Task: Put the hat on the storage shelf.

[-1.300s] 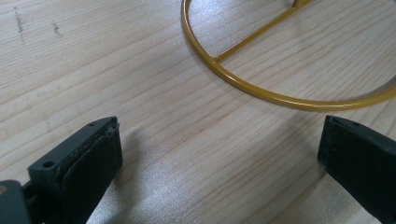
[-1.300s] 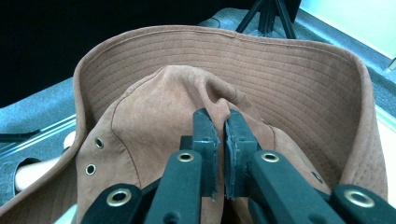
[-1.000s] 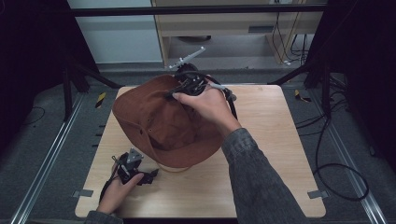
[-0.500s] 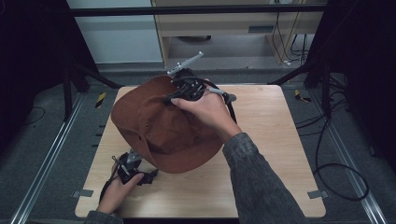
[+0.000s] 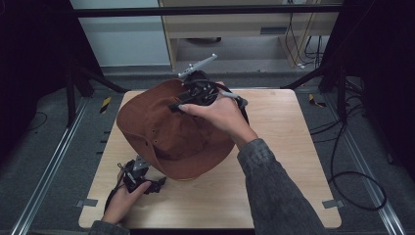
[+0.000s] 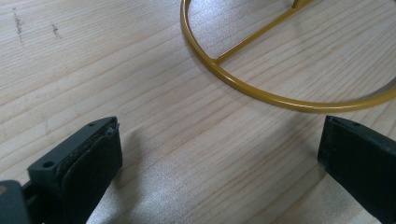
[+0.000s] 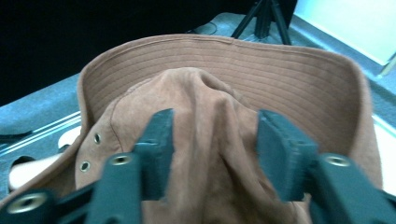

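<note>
We see a brown hat [image 5: 171, 134] sitting over the middle of the bench [image 5: 288, 161], reaching toward its left edge and far edge; its brim hangs near the left gripper [image 5: 139, 177] at the near-left corner, while its crown rises toward the far side; in the right gripper view the same hat [image 7: 219, 140] shows a pinched ridge of suede running up between the two jaws, with the stitched brim curving behind and two small eyelets at the lower left.

The right gripper [image 5: 198, 93] is over the far part of the hat, held by the right hand [image 5: 220, 115]; its jaws have just been opening, and now stand apart on either side of the ridge of cloth; the fabric lies between them, yet we cannot tell whether the pads press on it.

The left gripper rests low at the near-left corner in the left hand [image 5: 120, 203]; in the left gripper view its jaws stand wide apart over bare wood, with nothing between them; a yellow wire ring [image 6: 261, 88] with a straight bar lies on the bench just beyond them.
</note>
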Motion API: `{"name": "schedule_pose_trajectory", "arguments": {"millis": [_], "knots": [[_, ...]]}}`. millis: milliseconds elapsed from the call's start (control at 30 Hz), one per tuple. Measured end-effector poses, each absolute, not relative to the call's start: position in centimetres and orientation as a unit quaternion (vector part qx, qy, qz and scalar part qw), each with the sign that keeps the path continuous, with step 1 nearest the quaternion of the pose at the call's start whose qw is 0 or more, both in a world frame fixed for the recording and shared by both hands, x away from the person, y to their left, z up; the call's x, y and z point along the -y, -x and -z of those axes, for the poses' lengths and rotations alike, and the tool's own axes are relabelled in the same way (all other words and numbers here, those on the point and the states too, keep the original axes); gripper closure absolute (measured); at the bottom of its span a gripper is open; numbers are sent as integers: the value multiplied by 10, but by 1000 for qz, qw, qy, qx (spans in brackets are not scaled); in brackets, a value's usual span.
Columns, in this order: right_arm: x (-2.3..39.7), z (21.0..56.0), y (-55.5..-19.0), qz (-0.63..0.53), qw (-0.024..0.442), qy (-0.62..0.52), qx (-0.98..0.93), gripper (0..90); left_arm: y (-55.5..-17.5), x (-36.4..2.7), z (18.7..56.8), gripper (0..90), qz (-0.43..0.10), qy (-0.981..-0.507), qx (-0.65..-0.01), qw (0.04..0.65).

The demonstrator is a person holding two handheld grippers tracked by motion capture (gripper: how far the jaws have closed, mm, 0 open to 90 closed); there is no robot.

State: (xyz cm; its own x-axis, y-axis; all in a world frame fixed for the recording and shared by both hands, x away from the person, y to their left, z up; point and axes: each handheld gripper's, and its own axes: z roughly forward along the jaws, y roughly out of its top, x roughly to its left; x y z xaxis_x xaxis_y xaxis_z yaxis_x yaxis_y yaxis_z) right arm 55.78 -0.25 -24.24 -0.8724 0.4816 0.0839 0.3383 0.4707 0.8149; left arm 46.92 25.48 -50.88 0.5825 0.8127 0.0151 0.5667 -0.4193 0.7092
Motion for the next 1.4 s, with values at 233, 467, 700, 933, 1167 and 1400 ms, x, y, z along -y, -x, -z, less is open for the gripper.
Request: {"name": "schedule_pose_trajectory", "arguments": {"millis": [233,467,700,933,1167,1400], "knots": [[11,239,-551,-458,92,-238,-851,271,-469,-255,509,0,-182,-822,-419,339],[24,233,-546,-460,102,-250,-846,132,-469,-255,509,0,-182,-822,-420,339],[48,227,-539,-473,125,-267,-830,63,-469,-255,509,0,-182,-823,-419,339],[92,222,-525,-491,157,-287,-808,61,-469,-255,509,0,-182,-822,-419,338],[138,235,-514,-490,178,-318,-792,71,-469,-255,509,0,-183,-822,-419,340],[175,255,-499,-487,198,-339,-780,67,-469,-255,509,0,-183,-821,-420,340]]}}
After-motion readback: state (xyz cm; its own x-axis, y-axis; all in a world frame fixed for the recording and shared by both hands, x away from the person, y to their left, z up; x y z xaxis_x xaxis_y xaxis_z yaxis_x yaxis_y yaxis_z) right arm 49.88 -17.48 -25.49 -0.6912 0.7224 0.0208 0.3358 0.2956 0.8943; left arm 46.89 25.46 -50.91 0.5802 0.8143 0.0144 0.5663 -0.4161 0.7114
